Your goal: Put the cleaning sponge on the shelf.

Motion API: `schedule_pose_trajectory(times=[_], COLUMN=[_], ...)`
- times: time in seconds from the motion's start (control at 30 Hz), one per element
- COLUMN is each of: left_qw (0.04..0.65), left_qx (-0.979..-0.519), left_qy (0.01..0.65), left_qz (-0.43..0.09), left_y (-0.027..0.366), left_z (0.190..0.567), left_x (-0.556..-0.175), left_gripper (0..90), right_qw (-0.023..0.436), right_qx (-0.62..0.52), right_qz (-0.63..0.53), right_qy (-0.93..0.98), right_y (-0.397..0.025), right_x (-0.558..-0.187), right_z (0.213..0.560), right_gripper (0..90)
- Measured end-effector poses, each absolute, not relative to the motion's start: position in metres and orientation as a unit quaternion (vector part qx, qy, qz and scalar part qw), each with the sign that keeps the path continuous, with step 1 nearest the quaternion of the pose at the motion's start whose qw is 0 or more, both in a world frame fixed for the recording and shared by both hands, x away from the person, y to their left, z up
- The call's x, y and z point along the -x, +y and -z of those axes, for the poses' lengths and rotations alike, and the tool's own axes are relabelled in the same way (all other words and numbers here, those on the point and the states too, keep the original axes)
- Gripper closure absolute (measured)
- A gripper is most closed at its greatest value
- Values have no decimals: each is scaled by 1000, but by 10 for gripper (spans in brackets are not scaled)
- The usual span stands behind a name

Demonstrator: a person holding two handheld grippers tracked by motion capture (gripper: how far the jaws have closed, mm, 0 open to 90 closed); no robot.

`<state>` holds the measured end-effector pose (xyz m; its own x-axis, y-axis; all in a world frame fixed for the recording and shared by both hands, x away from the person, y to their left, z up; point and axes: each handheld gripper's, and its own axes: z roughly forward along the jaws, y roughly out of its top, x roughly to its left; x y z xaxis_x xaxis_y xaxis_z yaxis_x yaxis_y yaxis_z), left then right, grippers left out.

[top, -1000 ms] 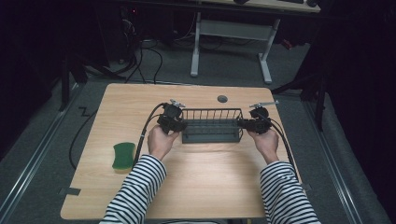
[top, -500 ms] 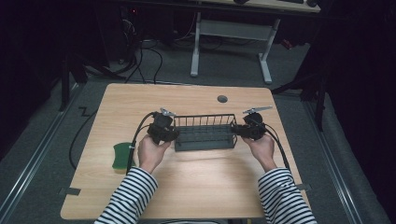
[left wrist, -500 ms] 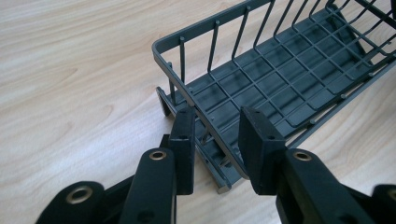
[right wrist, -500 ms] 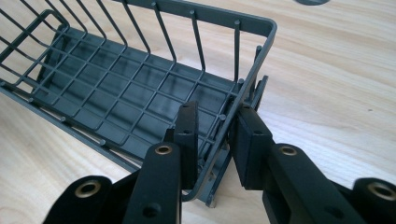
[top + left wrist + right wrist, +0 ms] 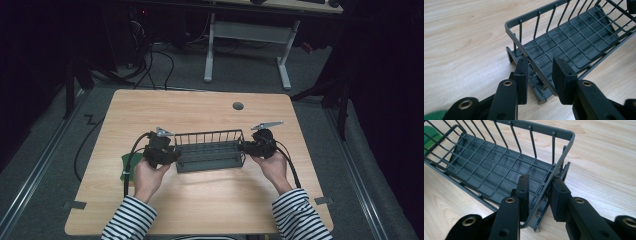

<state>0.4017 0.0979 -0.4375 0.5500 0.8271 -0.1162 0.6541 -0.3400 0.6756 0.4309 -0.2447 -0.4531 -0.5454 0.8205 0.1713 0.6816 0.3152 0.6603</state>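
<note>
The dark grey wire basket (image 5: 210, 150) lay lengthwise between the left gripper (image 5: 167, 152) and right gripper (image 5: 250, 146), each one's jaws narrowly clamping an end wall above the wooden counter (image 5: 200, 110).

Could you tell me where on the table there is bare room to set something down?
The far strip beyond the wire basket is bare apart from a small round cap. The near strip between the two sleeves is bare too. The middle band is crowded: left gripper, basket, right gripper, green sponge.
</note>
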Motion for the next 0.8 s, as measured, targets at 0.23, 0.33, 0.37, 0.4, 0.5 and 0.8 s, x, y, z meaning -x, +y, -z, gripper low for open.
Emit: schedule_pose_trajectory(times=[0.23, 0.33, 0.37, 0.4, 0.5, 0.8], left_qw=[347, 352, 355, 357, 359, 367], left_qx=[-806, -803, -801, -800, -799, -789], left_qy=[464, 465, 466, 467, 468, 476], left_qz=[-125, -124, -120, -119, -119, -126], left_y=[109, 111, 112, 112, 113, 116], left_z=[438, 439, 439, 440, 441, 442], left_x=[-391, -390, -390, -390, -391, -391], left_gripper=[664, 657, 656, 654, 642, 560], right_qw=[90, 91, 91, 90, 89, 88], right_qx=[-458, -455, -455, -455, -456, -462], right_qz=[-356, -358, -360, -360, -361, -363], right_qy=[809, 810, 809, 809, 808, 804], right_y=[-233, -232, -232, -232, -232, -231], right_x=[-424, -424, -424, -423, -423, -424], right_z=[453, 454, 454, 454, 454, 454], right_gripper=[715, 711, 709, 707, 690, 676])
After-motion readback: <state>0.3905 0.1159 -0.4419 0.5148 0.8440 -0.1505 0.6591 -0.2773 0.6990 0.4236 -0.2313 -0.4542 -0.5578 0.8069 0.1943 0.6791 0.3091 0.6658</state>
